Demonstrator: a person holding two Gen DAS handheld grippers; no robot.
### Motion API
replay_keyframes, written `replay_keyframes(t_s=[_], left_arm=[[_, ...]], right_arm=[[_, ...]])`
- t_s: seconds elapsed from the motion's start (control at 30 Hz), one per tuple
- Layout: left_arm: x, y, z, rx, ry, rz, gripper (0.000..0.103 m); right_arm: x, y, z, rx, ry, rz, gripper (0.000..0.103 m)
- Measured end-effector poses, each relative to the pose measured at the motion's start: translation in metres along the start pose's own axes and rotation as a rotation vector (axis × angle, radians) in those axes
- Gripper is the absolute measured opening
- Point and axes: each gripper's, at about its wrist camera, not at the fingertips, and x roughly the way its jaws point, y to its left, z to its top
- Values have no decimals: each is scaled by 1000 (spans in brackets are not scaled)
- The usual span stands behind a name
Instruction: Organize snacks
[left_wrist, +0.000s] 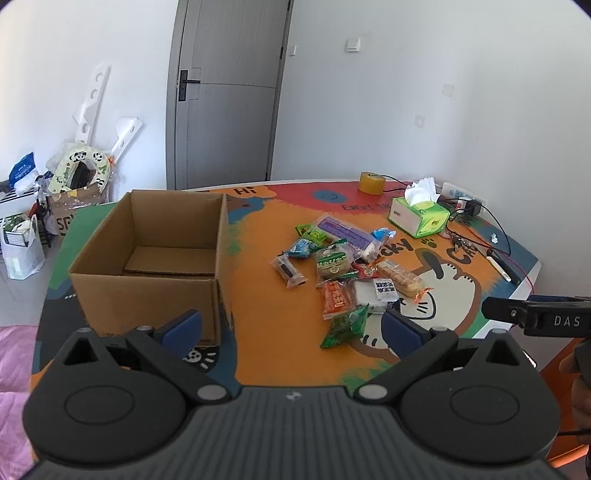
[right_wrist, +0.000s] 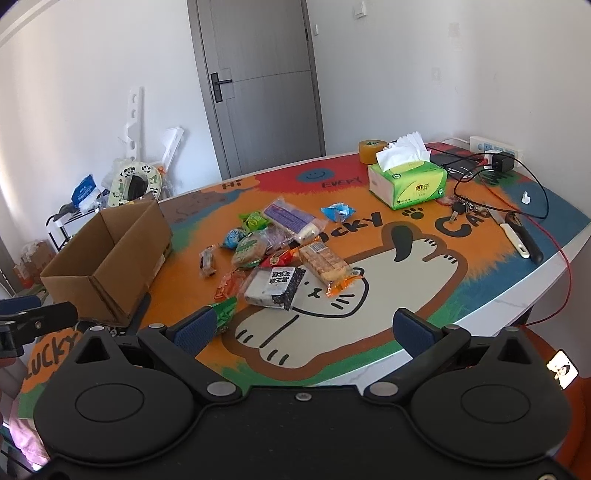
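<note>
An open, empty cardboard box (left_wrist: 147, 258) (right_wrist: 110, 258) stands on the left of the colourful cat-print table mat (left_wrist: 258, 350) (right_wrist: 369, 314). To its right lies a loose pile of several wrapped snacks (left_wrist: 343, 266) (right_wrist: 280, 254), among them a green packet (left_wrist: 345, 326), an orange packet (left_wrist: 335, 298), a black-and-white packet (right_wrist: 275, 286) and a long purple-labelled pack (right_wrist: 291, 218). My left gripper (left_wrist: 291, 325) hovers open near the table's front edge, between the box and the pile. Farther right, my right gripper (right_wrist: 304, 328) is open over the cat drawing, holding nothing.
A green tissue box (left_wrist: 419, 216) (right_wrist: 406, 181), a roll of tape (left_wrist: 372, 181) (right_wrist: 371, 150), keys (right_wrist: 460, 210), a knife (right_wrist: 522, 236), a power strip (right_wrist: 495, 146) and cables (right_wrist: 517, 206) lie at the table's far right. Bags and clutter (left_wrist: 55, 192) stand on the floor to the left. A grey door (left_wrist: 225, 92) is behind.
</note>
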Motion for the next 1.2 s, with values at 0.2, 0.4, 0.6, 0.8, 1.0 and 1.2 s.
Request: replay_keyframes(t_s=[0.2,0.4,0.6,0.8,1.0,1.2], left_arm=[[14,-7,2,-21,-11,-52,102],[32,-21,-1,-6,-13,-93,100],[57,-29,-7,-8,15,-107,94],[87,-35,-12,-14,61,-111,85],[117,-38,-17,-23,104,-101,76],[141,-42,-25,-15,147,-92,64]], right_arm=[[8,-12,-1,7,-17,25,103],[22,-31,-4,45,-26,18,103],[36,-45,-12,56,-30,42,100],[56,-56,-17,76,-10,74,84],[72,-61,-21,57,-2,68,81],[87,-64,-21,55,6,65,81]])
